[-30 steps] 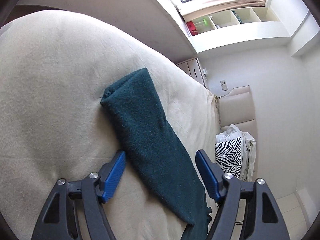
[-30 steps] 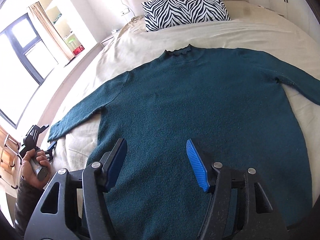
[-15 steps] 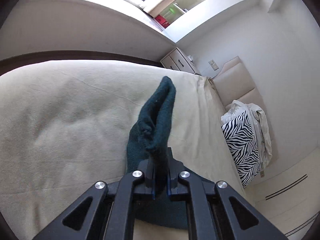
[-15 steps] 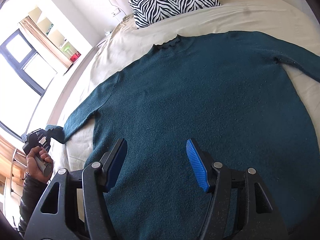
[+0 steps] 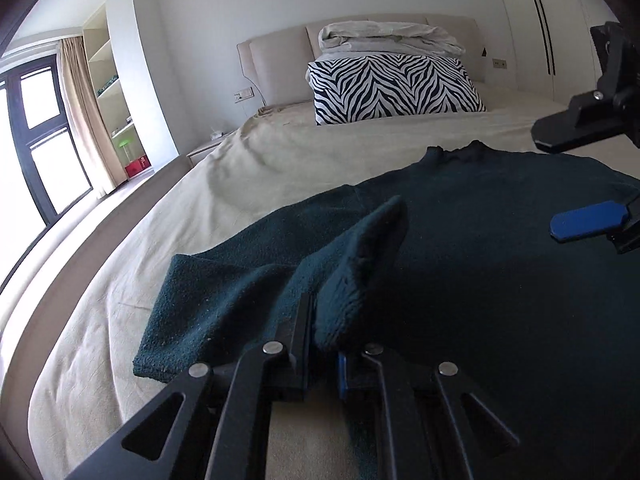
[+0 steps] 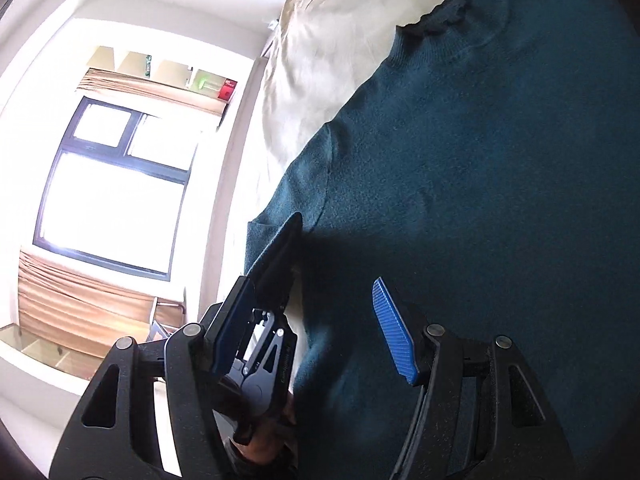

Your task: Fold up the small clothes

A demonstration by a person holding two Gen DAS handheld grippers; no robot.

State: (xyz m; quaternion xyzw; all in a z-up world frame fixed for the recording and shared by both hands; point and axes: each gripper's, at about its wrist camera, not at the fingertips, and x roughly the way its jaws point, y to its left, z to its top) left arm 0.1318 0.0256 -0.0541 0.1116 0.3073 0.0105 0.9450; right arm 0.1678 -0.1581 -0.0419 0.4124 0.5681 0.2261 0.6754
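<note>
A dark teal sweater (image 5: 500,240) lies flat on the beige bed (image 5: 248,184), its collar (image 5: 460,152) toward the headboard. My left gripper (image 5: 322,336) is shut on the cuff end of the left sleeve (image 5: 360,264) and holds it folded inward over the sweater's body. The sleeve's fold (image 5: 188,312) lies on the sheet at the left. My right gripper (image 6: 308,324) is open and empty, hovering just above the sweater (image 6: 500,160) near its left shoulder. It also shows at the right edge of the left wrist view (image 5: 580,176).
A zebra-print pillow (image 5: 392,88) with a folded duvet (image 5: 388,38) on top sits at the headboard. The bed's left edge (image 5: 80,260) borders a floor strip beside a large window (image 5: 36,140) and wall shelves (image 5: 112,92).
My left gripper closed on the sleeve end, lifted it and carried it inward over the sweater. My right gripper moved left and lower toward the sweater's left shoulder, still open.
</note>
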